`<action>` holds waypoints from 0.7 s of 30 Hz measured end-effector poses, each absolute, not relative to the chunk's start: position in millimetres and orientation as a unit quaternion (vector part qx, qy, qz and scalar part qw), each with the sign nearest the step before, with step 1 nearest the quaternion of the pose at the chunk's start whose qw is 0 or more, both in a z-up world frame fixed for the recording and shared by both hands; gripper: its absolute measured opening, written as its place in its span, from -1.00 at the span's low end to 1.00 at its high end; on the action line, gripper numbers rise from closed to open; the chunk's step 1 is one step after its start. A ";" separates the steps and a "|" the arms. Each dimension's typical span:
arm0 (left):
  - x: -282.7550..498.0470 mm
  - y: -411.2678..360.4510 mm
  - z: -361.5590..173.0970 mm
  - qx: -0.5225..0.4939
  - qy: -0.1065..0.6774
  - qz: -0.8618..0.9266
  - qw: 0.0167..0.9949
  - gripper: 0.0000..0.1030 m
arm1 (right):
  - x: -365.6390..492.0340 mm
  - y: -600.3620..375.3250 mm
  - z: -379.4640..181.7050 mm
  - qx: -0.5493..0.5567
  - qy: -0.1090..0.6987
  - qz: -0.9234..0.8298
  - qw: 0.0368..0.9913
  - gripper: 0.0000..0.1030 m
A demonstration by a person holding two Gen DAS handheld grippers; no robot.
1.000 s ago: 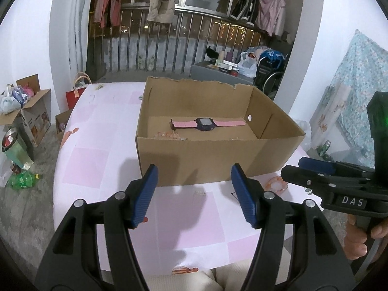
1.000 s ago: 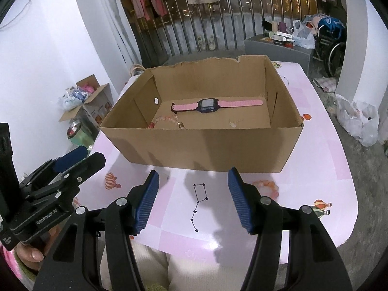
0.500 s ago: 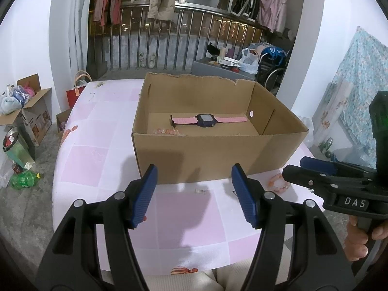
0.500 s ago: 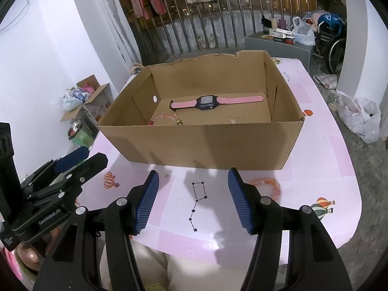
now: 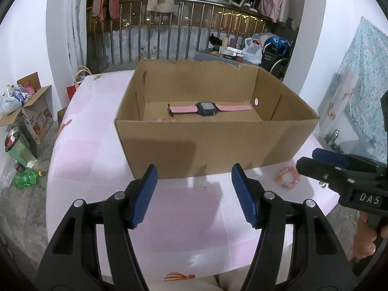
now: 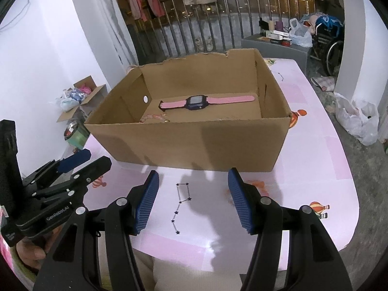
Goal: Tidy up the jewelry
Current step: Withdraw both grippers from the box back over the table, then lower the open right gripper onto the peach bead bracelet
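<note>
**Both tools held apart and empty before the cardboard box**

The left tool [image 5: 192, 195] is held over the near part of the table [image 5: 72, 160], its blue pads standing apart with nothing between them; only bare pink-and-white cloth is seen in the gap. The right tool [image 6: 192, 198] is likewise spread and empty, above a printed star-line figure [image 6: 180, 206]; it is seen from the left view at the right edge, gripped by a hand [image 5: 366, 240], with the letters "DAS" on its body. On the left tool, in the right view, "GenRobot.AI" can be read.

Just beyond both sets of pads stands the open cardboard box [image 5: 206, 150]; its near wall faces the tools, and a strip of free cloth is left between wall and pads. A pink watch [image 5: 206, 108] lies flat on the box floor near the far wall; a beaded bracelet [image 6: 155, 117] is partly hidden behind the near wall at the left. Outside the box, a second pink bead bracelet [image 5: 287, 177] lies on the table beside the near right corner, close to the right tool. The table's curved edges are open on the left and right.
</note>
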State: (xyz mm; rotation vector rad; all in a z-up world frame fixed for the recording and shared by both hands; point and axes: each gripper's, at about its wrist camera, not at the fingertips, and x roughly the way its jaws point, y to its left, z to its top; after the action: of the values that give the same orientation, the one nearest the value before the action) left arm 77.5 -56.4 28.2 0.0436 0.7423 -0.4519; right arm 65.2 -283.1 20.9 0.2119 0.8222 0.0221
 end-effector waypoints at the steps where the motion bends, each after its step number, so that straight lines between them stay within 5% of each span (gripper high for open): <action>1: 78.9 -58.4 25.4 0.022 0.362 -0.219 0.906 0.17 | 66.2 -285.7 18.4 0.104 0.399 0.010 0.911 0.13; 21: 67.1 -66.3 -14.0 0.065 0.351 -0.255 0.899 0.17 | 52.1 -331.1 -29.6 0.114 0.406 0.021 0.906 0.12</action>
State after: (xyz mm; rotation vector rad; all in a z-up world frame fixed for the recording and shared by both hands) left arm 67.0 -66.3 -14.0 0.1344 0.7258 -0.5285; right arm 52.1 -331.1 -29.6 0.2358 0.8383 0.0441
